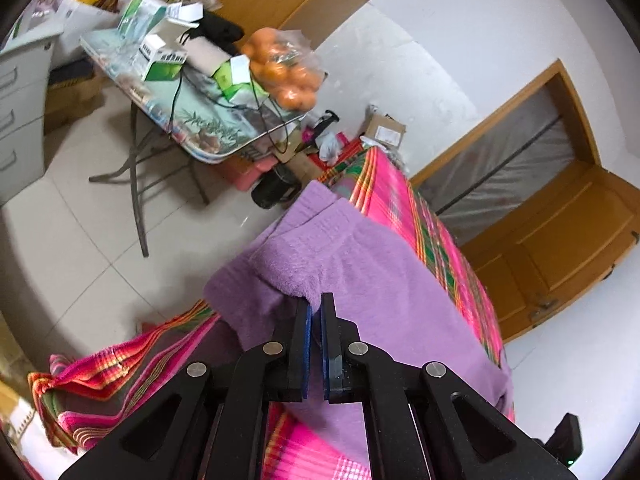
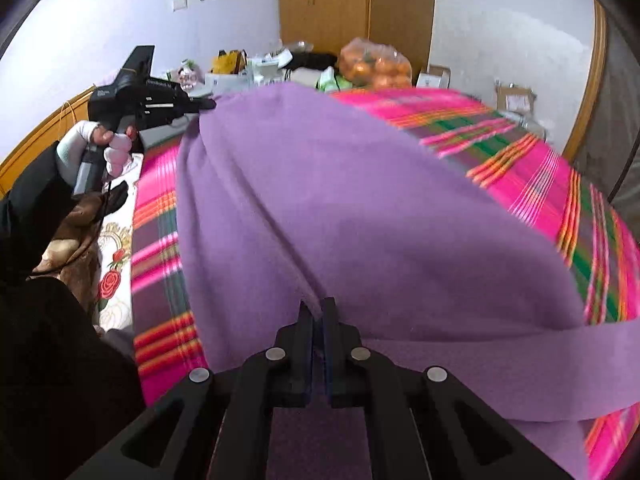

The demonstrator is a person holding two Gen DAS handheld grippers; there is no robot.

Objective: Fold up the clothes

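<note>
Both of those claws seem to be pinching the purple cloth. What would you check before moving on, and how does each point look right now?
1. Left gripper shut on the purple garment: ok.
2. Right gripper shut on the same garment: ok.
3. Garment lying on the striped bedspread, not on the floor: ok.
4. Cloth smooth between the grips: not ok, creases show.
5. Edges lined up for a fold: cannot tell, far edges are hidden.

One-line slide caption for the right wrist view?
Right gripper pinches the purple garment over the striped bedspread.
</note>
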